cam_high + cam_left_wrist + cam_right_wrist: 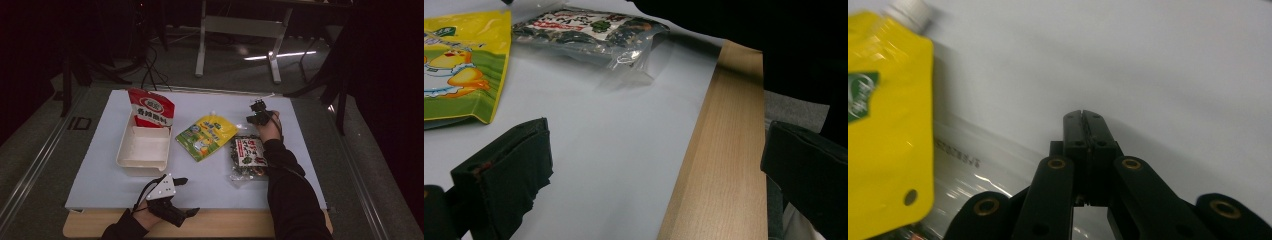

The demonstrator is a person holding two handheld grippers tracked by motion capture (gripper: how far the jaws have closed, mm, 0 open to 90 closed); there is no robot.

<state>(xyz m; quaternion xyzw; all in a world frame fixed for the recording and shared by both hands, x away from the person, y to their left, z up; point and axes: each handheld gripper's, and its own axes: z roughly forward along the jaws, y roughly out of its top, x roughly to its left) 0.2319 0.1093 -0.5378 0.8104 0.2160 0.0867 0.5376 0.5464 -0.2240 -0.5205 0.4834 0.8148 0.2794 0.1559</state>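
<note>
This looks like a lab or recording studio set up for handling trials: a white sheet-covered work surface [210,185] on a pale wooden tabletop [225,227], dark surroundings, grey carpeted floor [30,165], black cables [150,70] and a white metal stand frame [240,30] behind.

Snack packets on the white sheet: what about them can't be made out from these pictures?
- Dark packet: its right edge is hidden by the sleeve in the high view; print too small to read.
- Yellow pouch: cut off by the left edge and blurred in the right gripper view.
- Red packet: its lower end is hidden by the tray's wall in the high view.
</note>
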